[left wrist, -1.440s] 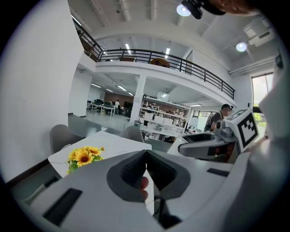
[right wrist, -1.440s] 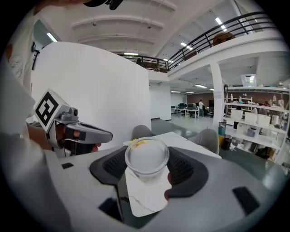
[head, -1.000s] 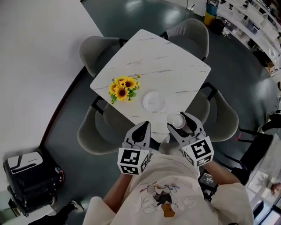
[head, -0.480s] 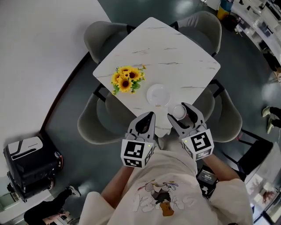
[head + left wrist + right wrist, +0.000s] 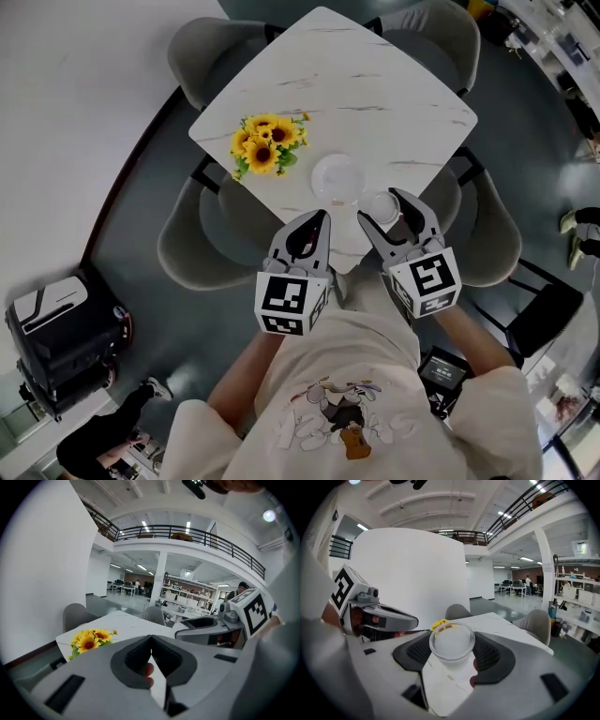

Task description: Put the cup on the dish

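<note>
A clear glass cup [image 5: 452, 644] sits upright between the pads of my right gripper [image 5: 387, 214], which is shut on it; in the head view the cup [image 5: 382, 207] hangs over the near edge of the white marble table [image 5: 375, 84]. The round clear dish [image 5: 337, 177] lies on the table just left of and beyond the cup. My left gripper [image 5: 317, 228] is shut with nothing in it, its jaws meeting at the tips [image 5: 151, 641], held at the table's near corner.
A bunch of yellow sunflowers [image 5: 263, 145] lies on the table left of the dish. Grey chairs [image 5: 192, 246] ring the table. A black case [image 5: 58, 342] stands on the floor at the far left.
Both grippers have moved forward toward the table; the cup in the right gripper is now closer to the dish.
</note>
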